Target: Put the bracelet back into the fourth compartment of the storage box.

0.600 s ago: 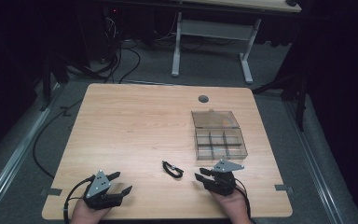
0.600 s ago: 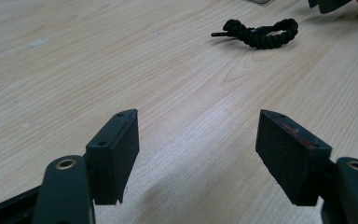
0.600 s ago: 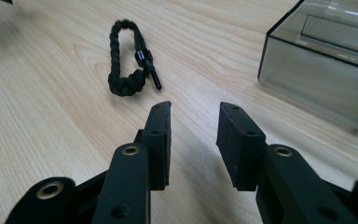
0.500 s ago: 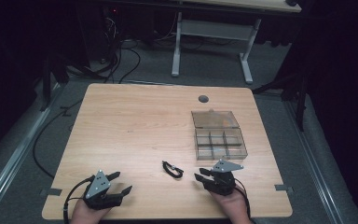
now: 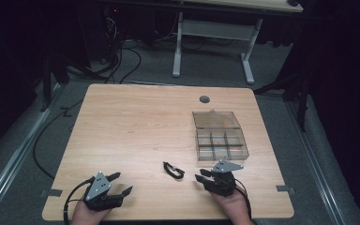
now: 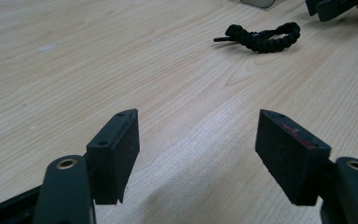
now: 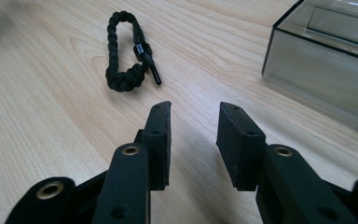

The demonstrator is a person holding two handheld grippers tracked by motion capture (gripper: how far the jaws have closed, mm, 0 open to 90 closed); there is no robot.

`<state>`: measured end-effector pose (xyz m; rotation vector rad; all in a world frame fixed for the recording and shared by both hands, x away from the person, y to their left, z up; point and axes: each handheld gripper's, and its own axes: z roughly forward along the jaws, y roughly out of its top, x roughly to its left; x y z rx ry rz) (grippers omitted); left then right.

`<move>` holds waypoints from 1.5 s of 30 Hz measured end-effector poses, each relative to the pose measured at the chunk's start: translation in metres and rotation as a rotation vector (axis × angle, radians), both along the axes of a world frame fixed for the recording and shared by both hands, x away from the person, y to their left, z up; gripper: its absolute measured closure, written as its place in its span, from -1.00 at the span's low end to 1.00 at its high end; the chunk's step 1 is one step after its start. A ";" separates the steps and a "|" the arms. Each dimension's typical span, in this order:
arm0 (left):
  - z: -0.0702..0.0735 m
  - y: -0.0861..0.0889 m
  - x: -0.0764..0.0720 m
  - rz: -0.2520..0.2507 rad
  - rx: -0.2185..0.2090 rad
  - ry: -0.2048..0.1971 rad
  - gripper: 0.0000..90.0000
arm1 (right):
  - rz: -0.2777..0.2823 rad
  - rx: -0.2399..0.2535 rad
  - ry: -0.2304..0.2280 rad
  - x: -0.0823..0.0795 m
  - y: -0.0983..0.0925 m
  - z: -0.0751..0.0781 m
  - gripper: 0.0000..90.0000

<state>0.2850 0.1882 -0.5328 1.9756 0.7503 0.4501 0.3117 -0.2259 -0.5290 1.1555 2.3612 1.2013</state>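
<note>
Braided black bracelet (image 7: 127, 51) lies slack on table (image 5: 136, 122); judged light, limp, best pinched mid-loop; right gripper (image 7: 193, 122) half-open and empty; left gripper (image 6: 198, 140) wide, empty.

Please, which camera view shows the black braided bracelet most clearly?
The right gripper view: the black braided bracelet lies close, so its weave and clasp show sharply. In the left gripper view it lies farther off, toward the top. In the high view it is a small dark loop on the table.
</note>
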 end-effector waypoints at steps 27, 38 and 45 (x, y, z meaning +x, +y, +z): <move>0.000 0.001 0.000 -0.005 -0.006 0.003 -0.31 | 0.133 -0.090 0.012 0.034 0.077 0.017 1.00; 0.000 0.001 0.001 0.009 0.001 0.007 -0.31 | 0.140 -0.136 -0.002 0.031 0.083 0.003 1.00; 0.000 0.001 0.001 0.018 -0.006 0.010 -0.31 | 0.132 -0.121 0.013 0.026 0.072 0.002 1.00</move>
